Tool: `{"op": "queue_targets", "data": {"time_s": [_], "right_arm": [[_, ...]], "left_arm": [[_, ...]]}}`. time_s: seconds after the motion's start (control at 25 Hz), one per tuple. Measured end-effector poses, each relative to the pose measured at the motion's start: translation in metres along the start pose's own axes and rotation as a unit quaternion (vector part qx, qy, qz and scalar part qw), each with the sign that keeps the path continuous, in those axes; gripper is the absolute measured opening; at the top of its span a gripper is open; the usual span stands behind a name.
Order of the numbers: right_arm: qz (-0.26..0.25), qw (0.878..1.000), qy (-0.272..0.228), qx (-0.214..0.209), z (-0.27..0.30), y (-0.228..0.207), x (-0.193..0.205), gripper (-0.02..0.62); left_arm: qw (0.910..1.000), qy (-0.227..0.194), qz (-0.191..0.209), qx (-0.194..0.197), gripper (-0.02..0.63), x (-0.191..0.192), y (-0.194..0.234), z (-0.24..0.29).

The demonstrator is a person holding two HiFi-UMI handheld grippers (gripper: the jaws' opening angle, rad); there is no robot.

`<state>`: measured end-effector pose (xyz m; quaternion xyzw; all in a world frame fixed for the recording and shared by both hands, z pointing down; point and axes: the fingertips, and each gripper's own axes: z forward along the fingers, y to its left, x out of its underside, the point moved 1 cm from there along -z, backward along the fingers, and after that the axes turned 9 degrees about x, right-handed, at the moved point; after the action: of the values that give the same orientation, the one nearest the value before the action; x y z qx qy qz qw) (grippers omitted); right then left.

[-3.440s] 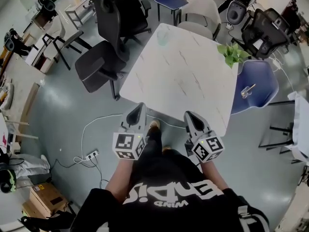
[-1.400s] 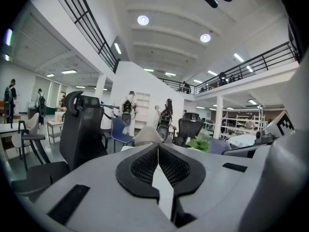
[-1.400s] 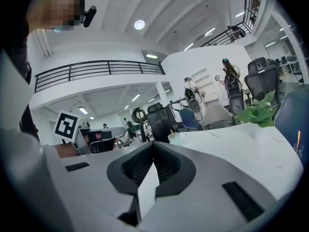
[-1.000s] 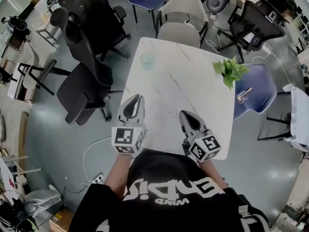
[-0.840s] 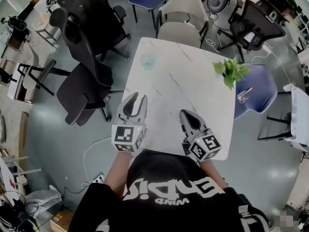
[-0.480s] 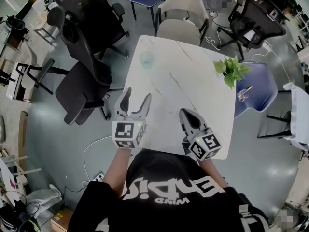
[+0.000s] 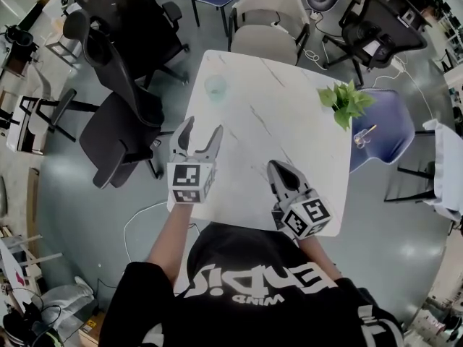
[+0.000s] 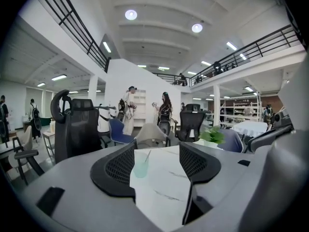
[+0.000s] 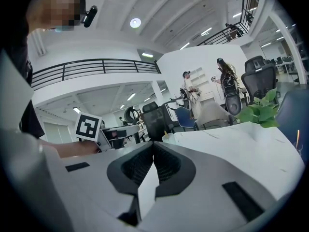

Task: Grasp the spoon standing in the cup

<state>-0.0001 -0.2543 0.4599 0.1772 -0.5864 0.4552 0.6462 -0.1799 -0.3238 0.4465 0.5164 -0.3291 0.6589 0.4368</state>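
Left claw [image 7: 202, 128], jaws spread wide and empty, is pointing toward the pale-green translucent cup [image 7: 215, 87] on the white marble counter [image 7: 289, 121]. Right claw [image 7: 279, 170], jaws together, is hovering farther from the cup.

Pale green cup [image 7: 215, 87] on white marbled table [image 7: 283, 140].

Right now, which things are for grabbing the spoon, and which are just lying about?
For the job: spoon, cup holding it, open left hand-held gripper pointing at the cup.

Just lying about: potted plant, blue chair, black office chair, beige chair.
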Motion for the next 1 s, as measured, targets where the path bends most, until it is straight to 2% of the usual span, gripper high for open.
{"op": "queue_targets", "data": {"time_s": [0.4, 0.76, 1.0], "right_arm": [[0.004, 1.0, 0.003, 0.014, 0.005, -0.004, 0.002, 0.012], [0.005, 0.999, 0.005, 0.038, 0.006, -0.016, 0.002, 0.012], [0.013, 0.998, 0.007, 0.058, 0.005, -0.024, 0.002, 0.012]], "left_arm": [[0.9995, 0.015, 0.026, 0.01, 0.267, 0.0, 0.028, 0.053], [0.9971, 0.06, 0.041, 0.023, 0.232, 0.033, 0.042, 0.109], [0.9966, 0.071, 0.035, 0.019, 0.195, 0.048, 0.055, 0.138]]}}
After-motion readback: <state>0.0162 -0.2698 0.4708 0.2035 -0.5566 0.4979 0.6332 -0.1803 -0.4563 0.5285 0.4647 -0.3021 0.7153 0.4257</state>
